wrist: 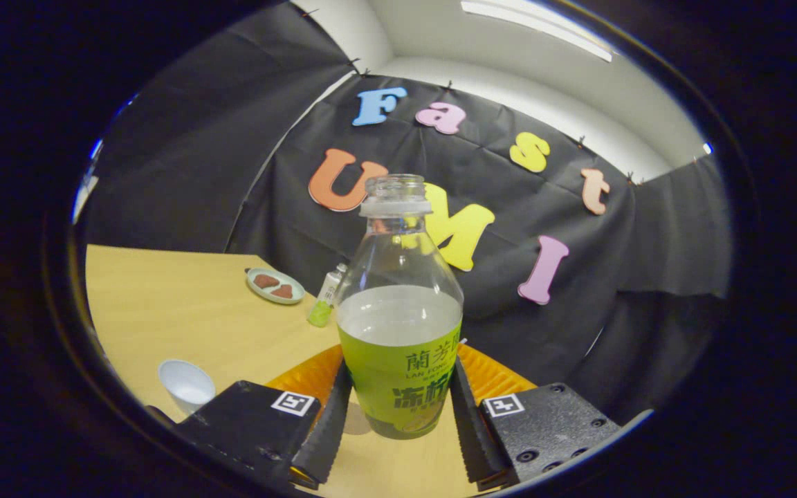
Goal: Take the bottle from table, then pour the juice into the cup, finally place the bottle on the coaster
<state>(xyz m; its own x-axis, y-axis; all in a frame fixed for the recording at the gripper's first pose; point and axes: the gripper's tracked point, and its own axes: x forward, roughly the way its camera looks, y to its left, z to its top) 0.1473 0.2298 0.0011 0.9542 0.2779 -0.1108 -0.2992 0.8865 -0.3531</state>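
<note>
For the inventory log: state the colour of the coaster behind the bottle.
Orange, with a ribbed surface; the coaster shows best in the gripper view, behind the bottle gripped between the fingers.

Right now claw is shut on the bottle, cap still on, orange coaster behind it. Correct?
Not quite: the bottle has no cap; the gripper view shows its neck open. The rest holds: the claw is shut on the bottle, with the orange coaster behind it.
</note>
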